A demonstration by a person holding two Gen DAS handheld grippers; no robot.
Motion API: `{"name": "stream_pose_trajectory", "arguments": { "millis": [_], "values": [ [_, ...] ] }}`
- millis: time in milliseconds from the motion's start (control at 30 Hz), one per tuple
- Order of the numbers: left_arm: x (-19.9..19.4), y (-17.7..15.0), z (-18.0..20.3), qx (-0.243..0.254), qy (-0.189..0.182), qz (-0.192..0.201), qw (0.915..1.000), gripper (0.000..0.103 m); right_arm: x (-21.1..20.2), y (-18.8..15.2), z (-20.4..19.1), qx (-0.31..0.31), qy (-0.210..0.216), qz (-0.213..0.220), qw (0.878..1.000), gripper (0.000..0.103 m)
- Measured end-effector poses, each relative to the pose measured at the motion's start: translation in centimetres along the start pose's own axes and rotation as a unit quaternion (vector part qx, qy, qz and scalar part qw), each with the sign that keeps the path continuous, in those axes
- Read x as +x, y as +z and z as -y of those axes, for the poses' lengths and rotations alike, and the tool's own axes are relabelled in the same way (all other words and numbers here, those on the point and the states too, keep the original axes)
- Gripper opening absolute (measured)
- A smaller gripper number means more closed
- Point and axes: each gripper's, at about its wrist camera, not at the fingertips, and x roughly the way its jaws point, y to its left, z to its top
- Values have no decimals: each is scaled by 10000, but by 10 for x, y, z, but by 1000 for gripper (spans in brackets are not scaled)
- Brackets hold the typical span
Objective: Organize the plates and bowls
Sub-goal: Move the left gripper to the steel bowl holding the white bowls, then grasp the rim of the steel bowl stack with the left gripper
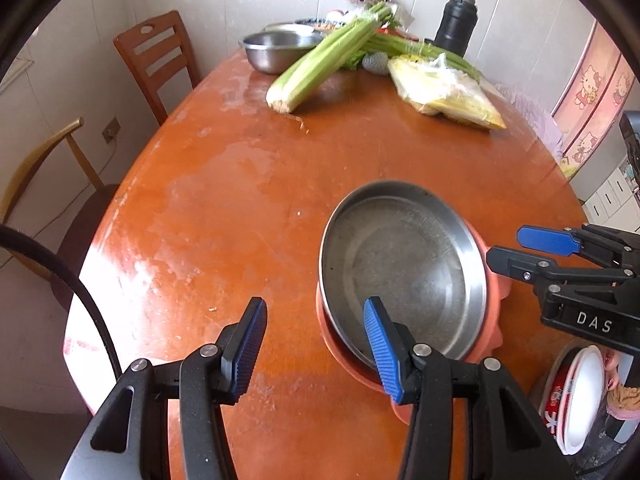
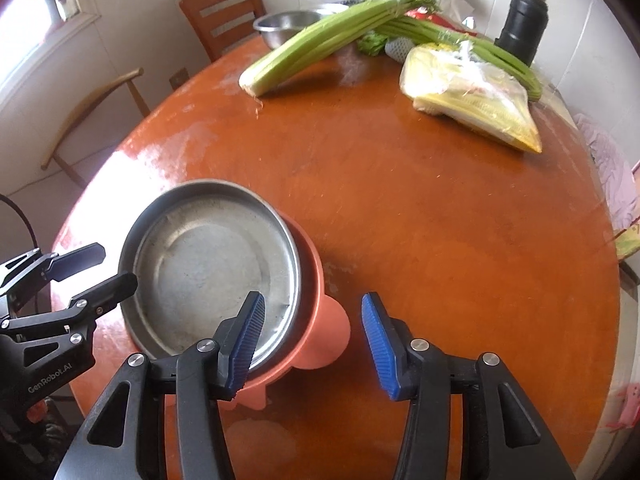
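A shallow steel plate point(image 1: 404, 268) rests inside an orange plastic bowl point(image 1: 494, 280) with lobed handles, near the front of the round wooden table point(image 1: 240, 200). It also shows in the right wrist view, steel plate point(image 2: 208, 272) in the orange bowl point(image 2: 324, 328). My left gripper point(image 1: 316, 348) is open and empty, its right finger over the plate's near rim. My right gripper point(image 2: 312, 344) is open and empty, straddling the bowl's near handle. Each gripper appears in the other's view, the right point(image 1: 516, 250) and the left point(image 2: 108, 270), both open beside the plate.
At the table's far side lie celery bunches point(image 1: 320, 64), a bagged yellow vegetable point(image 1: 444, 92), steel bowls point(image 1: 276, 48) and a black flask point(image 1: 456, 24). Two chairs point(image 1: 160, 56) stand at the left. A stack of white and red plates point(image 1: 576, 396) sits low at the right, off the table.
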Motion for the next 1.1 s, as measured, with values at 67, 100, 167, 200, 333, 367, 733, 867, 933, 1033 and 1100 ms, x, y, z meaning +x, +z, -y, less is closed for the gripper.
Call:
{"name": "stream_pose_trajectory", "arguments": {
  "millis": [67,100,167,200,333,367,733,867,933,1033,1100],
  "values": [
    [-9,0,5,40,-1,82,10000,50,-11,-4,3,34,26,109,9999,52],
    [-14,-1,8,73,-10,136,9999,50,-17,-6,5,50,35,164,9998,52],
    [-21,-2,13,120,-43,191,9997,50,-30,-12,9,71,33,271,9996,53],
    [-25,-4,18,164,-77,218,9996,50,-37,-16,11,83,26,339,9994,53],
    [-35,-11,38,332,-204,261,9989,50,-64,-38,23,164,11,583,9982,55],
    [-38,-13,45,385,-255,269,9986,50,-72,-46,27,211,7,637,9977,55],
    [-53,-50,124,1021,-916,163,9904,50,-104,-128,72,658,-89,739,9951,58],
    [-48,-62,146,1175,-1062,0,9874,50,-99,-151,85,814,-65,621,9947,58],
    [-45,-67,154,1227,-1154,-109,9857,50,-95,-161,87,839,-15,536,9950,58],
    [-42,-73,163,1264,-1232,-196,9841,50,-90,-172,90,882,91,474,9949,58],
    [-41,-75,169,1298,-1218,-229,9838,50,-87,-178,90,885,125,438,9950,58]
  ]
}}
